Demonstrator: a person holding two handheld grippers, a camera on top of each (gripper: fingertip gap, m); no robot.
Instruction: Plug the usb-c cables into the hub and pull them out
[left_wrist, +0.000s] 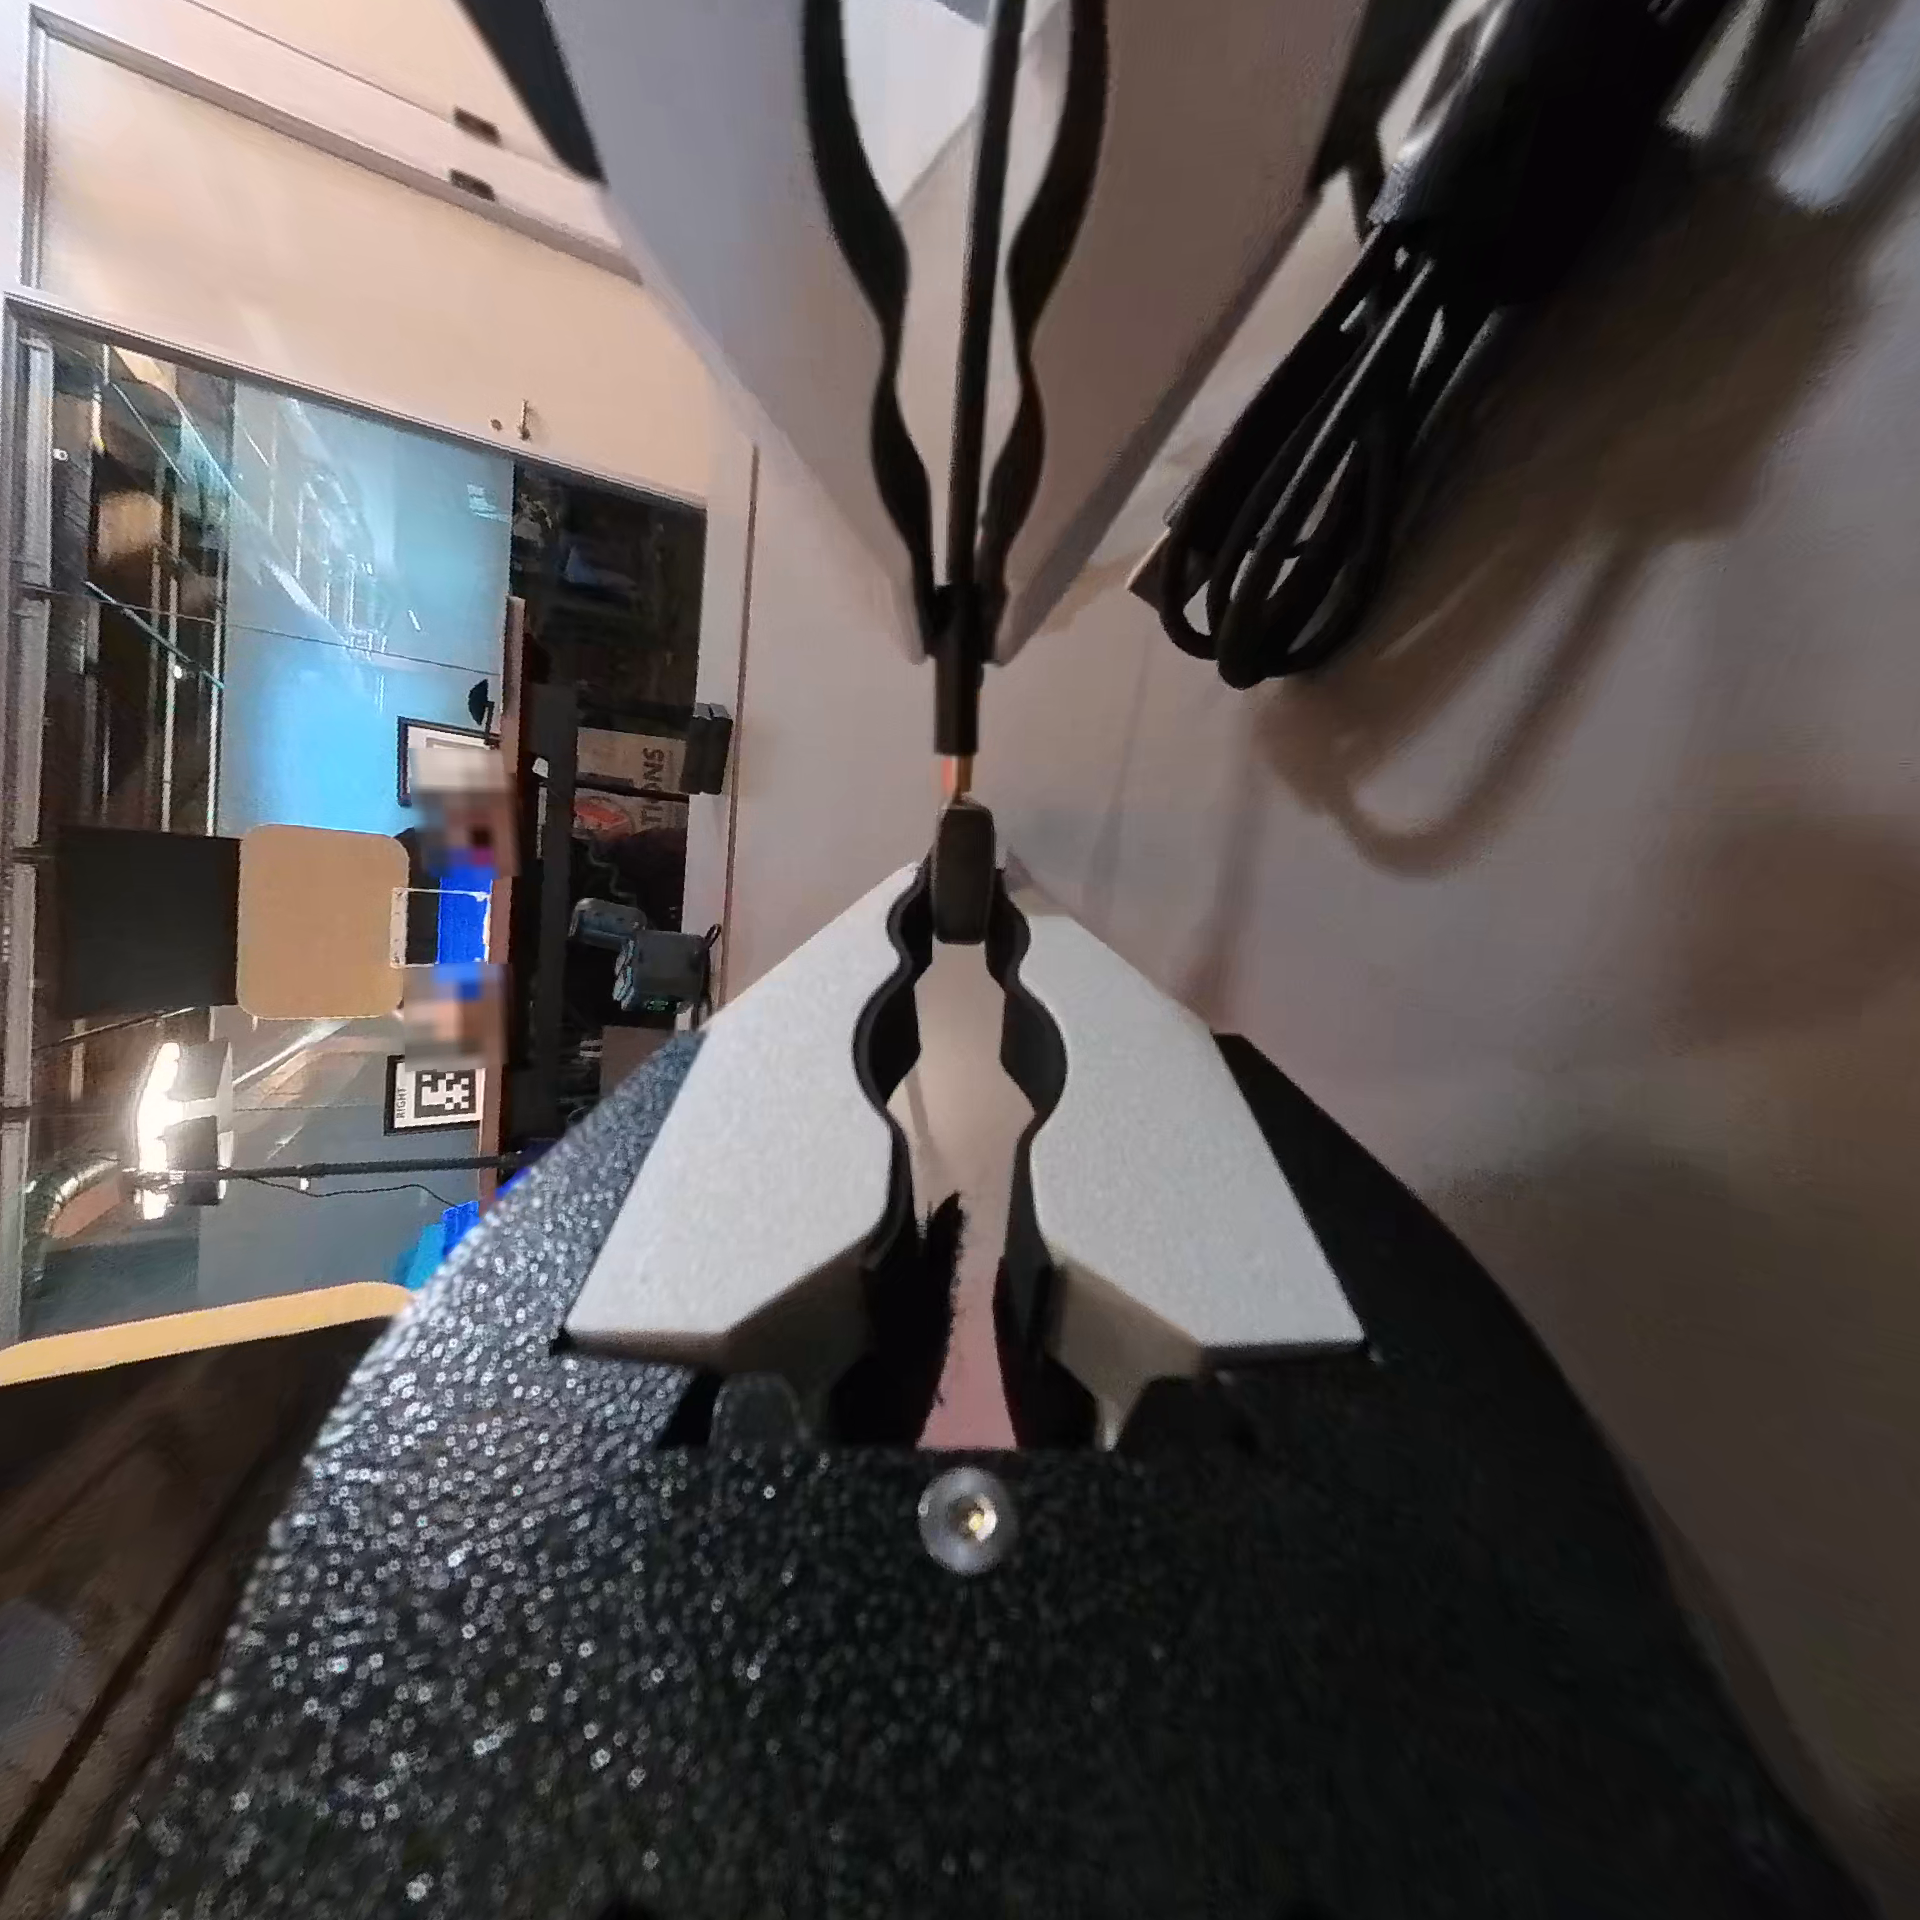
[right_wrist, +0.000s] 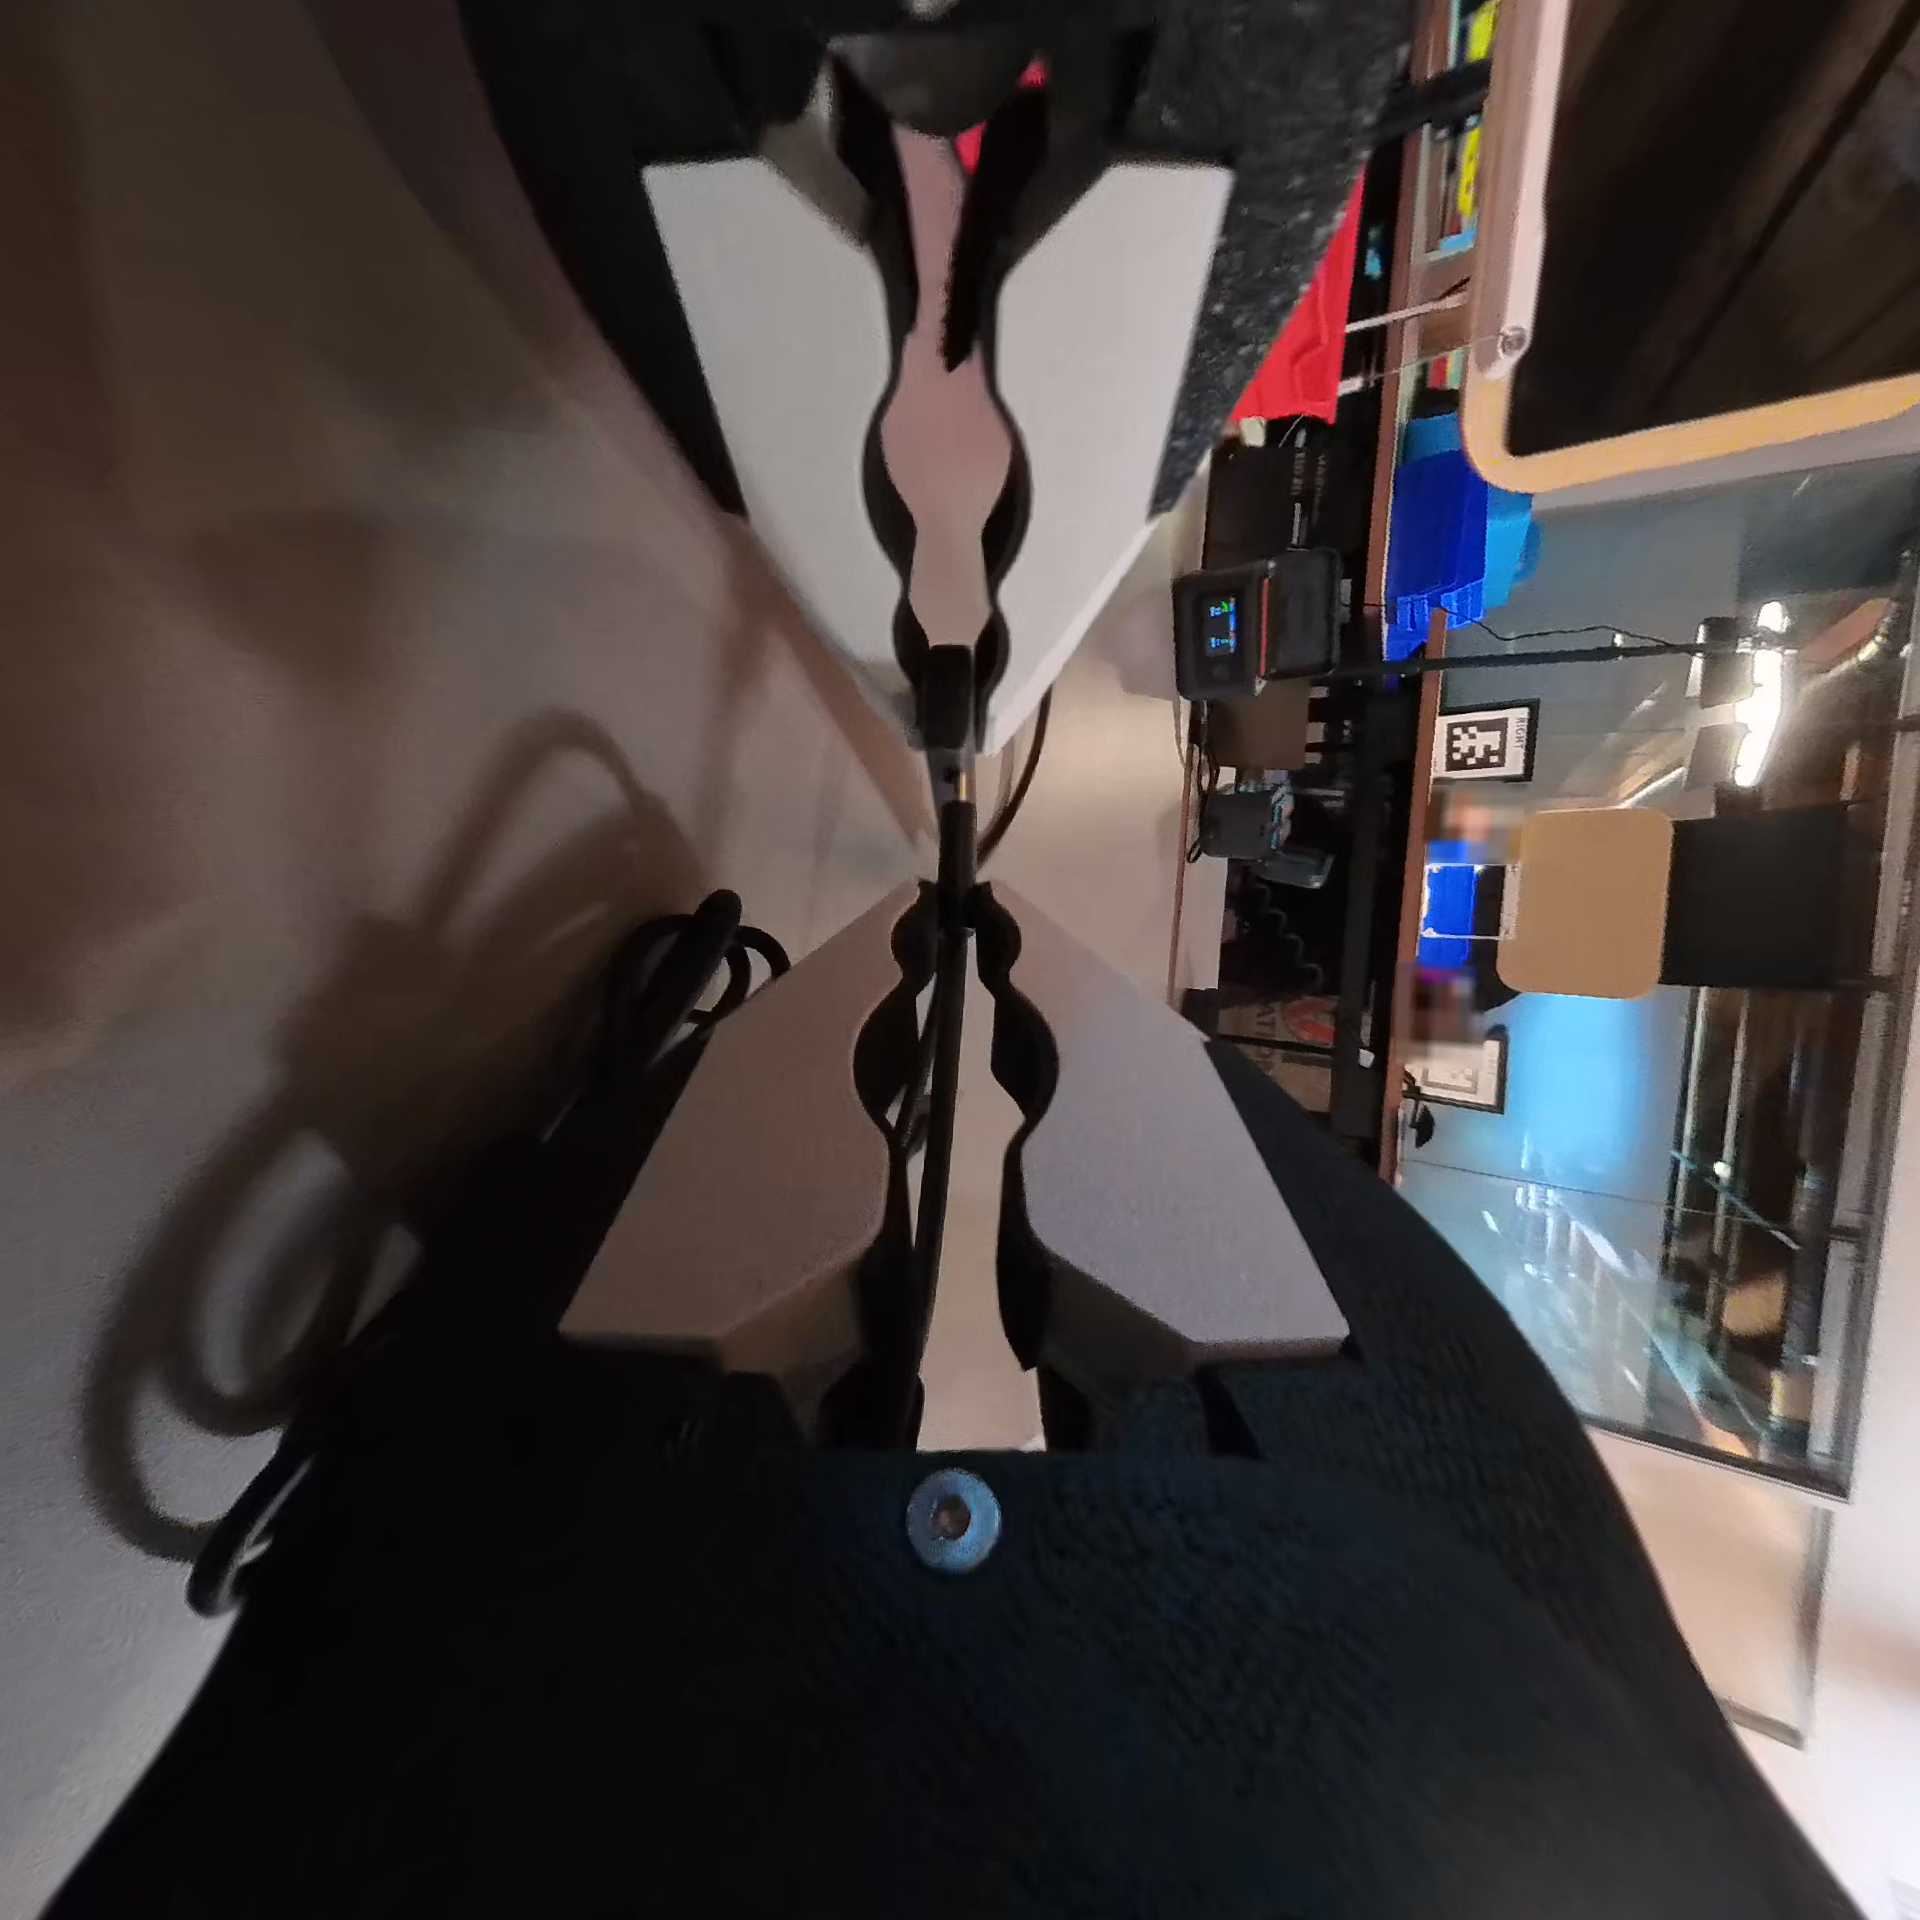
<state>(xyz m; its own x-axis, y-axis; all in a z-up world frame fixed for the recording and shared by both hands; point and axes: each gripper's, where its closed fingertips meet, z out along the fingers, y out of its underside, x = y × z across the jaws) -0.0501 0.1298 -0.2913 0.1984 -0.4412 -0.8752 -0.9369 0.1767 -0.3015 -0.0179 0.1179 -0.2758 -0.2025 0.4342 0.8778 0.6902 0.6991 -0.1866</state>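
Observation:
My left gripper is shut on a small black hub, which sticks out past the fingertips. Facing it from above, my right gripper is shut on a black usb-c cable just behind its plug. The plug's metal tip touches the hub's end, with metal still showing. In the right wrist view my right gripper holds the cable, the plug points up at the hub, and the left gripper hangs opposite. Both views are turned sideways.
A coiled bundle of black cables lies on the white table beside the grippers, also in the right wrist view. A small device with a lit screen and a glass-fronted room with a person are behind.

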